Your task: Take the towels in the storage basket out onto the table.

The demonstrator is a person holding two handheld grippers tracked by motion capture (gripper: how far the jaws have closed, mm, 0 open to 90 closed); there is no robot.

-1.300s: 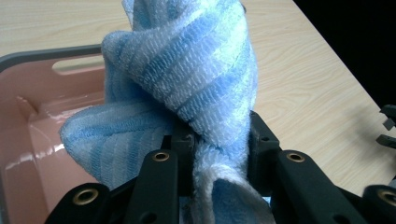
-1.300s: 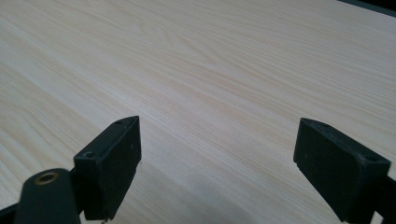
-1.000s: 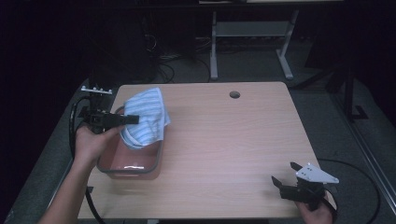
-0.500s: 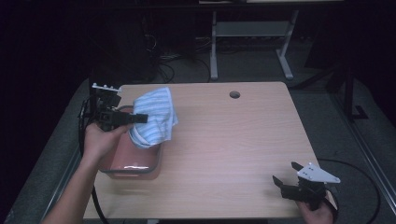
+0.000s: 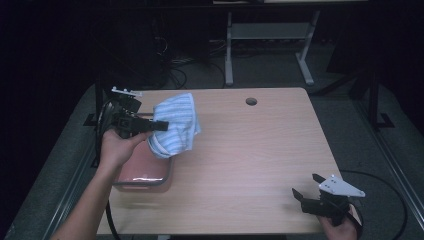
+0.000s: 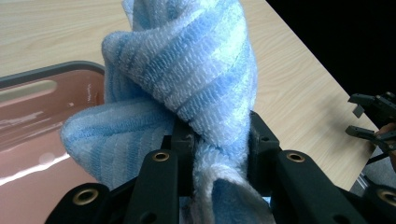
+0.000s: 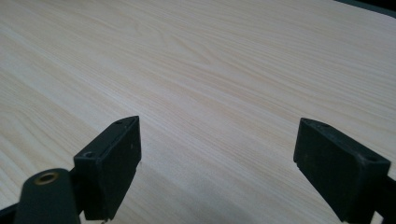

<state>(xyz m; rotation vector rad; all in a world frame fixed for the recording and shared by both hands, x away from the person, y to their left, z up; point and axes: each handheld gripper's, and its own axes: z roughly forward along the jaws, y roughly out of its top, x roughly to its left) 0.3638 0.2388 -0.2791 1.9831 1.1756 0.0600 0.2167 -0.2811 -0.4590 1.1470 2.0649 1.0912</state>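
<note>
Holding blue towel [image 5: 175,125] above pink tub [image 5: 145,167], left gripper [image 5: 150,125] clamped on it; right gripper [image 5: 312,197] apart, idle; towel not yet set down.

a light wooden table [image 5: 240,165] carries a reddish tray [image 5: 145,167] near its left edge.
</note>
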